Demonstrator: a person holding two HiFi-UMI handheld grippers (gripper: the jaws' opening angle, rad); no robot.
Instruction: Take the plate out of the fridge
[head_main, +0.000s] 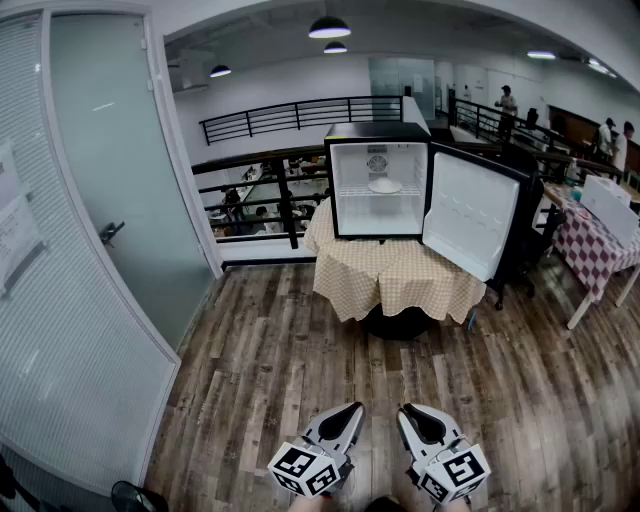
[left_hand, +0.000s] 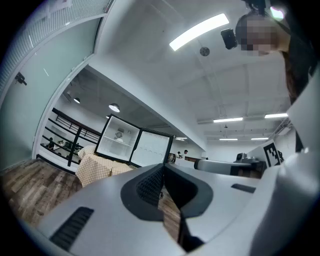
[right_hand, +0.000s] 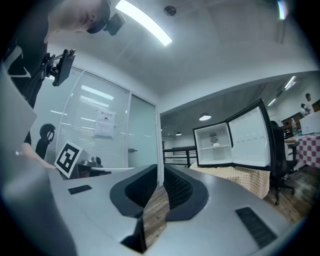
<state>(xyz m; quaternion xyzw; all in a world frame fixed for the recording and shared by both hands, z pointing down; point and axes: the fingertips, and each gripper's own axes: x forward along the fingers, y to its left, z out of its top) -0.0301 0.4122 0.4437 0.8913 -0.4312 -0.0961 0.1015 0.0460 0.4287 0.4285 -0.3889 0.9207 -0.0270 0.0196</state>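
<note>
Wood floor (head_main: 250, 340) is under both grippers and runs ahead of them. Frosted glass wall and door (head_main: 110, 170) stand off to the left of the left gripper. Round table with checked cloth (head_main: 400, 275) is straight ahead and well apart from both tools. A second table with a red checked cloth (head_main: 590, 250) is far ahead-right of the right gripper.

Mini fridge (head_main: 375, 135) sits on the round table facing the grippers. Its door (head_main: 470, 215) is swung wide open to the right.

Left gripper (head_main: 352, 408) is low, near the person, pointing toward the fridge. Its own view shows the jaw tips pressed together with nothing between them. Right gripper (head_main: 404, 410) is just beside it, same heading, tips also closed up and empty.

Plate (head_main: 385, 186) is on the fridge's wire shelf, upper half, about centred. It's well ahead of both grippers and neither touches it. It also shows in the left gripper view, ahead-left of the jaws, and in the right gripper view, ahead-right.
</note>
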